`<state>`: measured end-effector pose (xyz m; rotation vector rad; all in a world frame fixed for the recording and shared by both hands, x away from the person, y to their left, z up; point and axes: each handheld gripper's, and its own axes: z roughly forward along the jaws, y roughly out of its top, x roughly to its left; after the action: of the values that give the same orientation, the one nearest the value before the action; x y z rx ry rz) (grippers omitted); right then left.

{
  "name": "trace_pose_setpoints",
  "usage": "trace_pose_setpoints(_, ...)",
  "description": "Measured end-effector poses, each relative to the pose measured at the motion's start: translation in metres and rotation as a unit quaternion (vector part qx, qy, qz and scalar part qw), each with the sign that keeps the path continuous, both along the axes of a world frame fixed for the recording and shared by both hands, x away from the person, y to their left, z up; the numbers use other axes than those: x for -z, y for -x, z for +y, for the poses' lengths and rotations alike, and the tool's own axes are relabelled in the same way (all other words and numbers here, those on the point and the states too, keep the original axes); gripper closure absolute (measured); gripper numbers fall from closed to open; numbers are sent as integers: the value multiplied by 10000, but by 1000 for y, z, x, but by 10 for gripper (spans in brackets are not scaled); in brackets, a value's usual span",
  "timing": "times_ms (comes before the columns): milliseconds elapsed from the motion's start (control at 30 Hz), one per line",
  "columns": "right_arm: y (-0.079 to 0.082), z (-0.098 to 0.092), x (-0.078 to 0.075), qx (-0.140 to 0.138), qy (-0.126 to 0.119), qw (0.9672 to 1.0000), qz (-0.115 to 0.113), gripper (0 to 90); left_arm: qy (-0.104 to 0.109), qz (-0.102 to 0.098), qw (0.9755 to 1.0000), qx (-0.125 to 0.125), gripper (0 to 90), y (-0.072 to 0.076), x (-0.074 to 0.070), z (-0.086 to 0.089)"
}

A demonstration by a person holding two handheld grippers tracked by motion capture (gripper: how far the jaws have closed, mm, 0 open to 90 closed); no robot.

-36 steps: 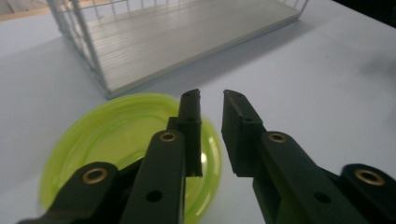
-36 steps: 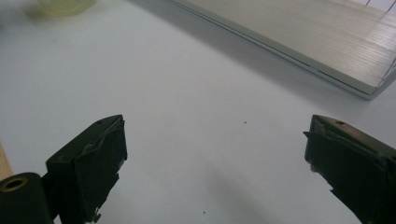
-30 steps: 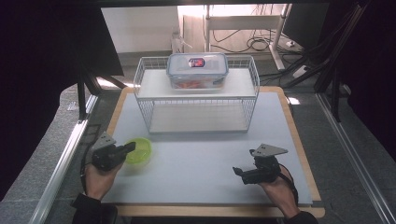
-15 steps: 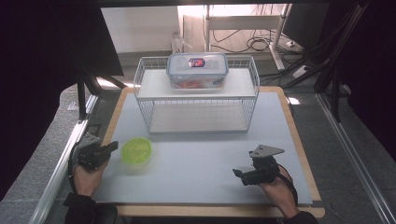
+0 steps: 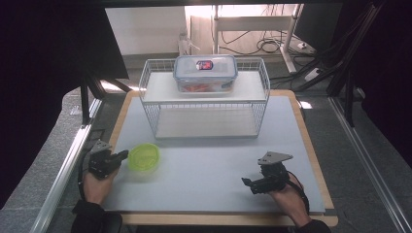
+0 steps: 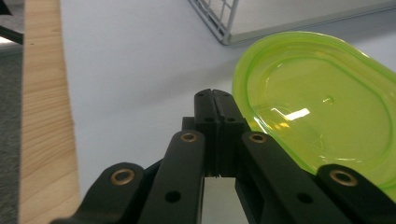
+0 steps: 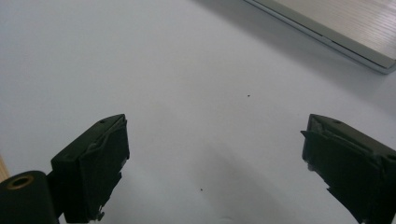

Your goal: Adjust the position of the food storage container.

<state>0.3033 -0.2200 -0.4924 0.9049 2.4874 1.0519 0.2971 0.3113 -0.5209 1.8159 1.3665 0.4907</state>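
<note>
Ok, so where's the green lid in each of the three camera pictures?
High view: the green lid lies at the lower left of the mat, just right of the left tool.
Left gripper view: the lid fills the right side, beside the shut jaws.
Right gripper view: not in it; bare mat between open jaws.
Shared landmark: the wire rack, its corner at top centre in the left gripper view.

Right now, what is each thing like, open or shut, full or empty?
Green bowl: upright, empty, on the mat.
Clear box: lid on, on the wire rack.
Left hand-held gripper: shut, beside the bowl, holding nothing.
Right hand-held gripper: open, holding nothing.
</note>
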Motion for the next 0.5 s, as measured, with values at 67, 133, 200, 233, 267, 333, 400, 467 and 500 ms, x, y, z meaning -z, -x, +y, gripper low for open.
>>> trace_pose_setpoints(67, 0, 1, 0, -10, 31, 10000, 14, 72, -2, -6, 10000, 44, 900, -1, 0, -4)
trace_pose_setpoints(133, 0, 1, 1, -22, 53, 10000, 31, 72, 7, 10, 9999, 118, 900, -2, 0, -11)
trace_pose_setpoints(200, 0, 2, 2, -26, 78, 10000, 36, 72, 22, 14, 9999, 166, 900, -3, -1, -16)
trace_pose_setpoints(233, 0, 2, 2, -20, 83, 10000, 39, 72, 25, 23, 9998, 209, 900, -4, -1, -19)
trace_pose_setpoints(267, 0, 2, 2, -16, 79, 10000, 48, 72, 30, 23, 9997, 243, 900, -5, -1, -23)
trace_pose_setpoints(333, 0, 1, 2, -11, 78, 10000, 61, 72, 54, 35, 9995, 324, 900, -6, -2, -33)
trace_pose_setpoints(400, 0, 1, 2, -4, 88, 9999, 61, 72, 31, 31, 9992, 409, 900, -6, -3, -39)
trace_pose_setpoints(467, -1, 1, 3, -5, 85, 9999, 65, 72, 62, 46, 9988, 487, 900, -5, -3, -47)
trace_pose_setpoints(500, -1, 1, 3, -5, 86, 9999, 68, 72, 96, 77, 9985, 535, 900, -4, -4, -51)
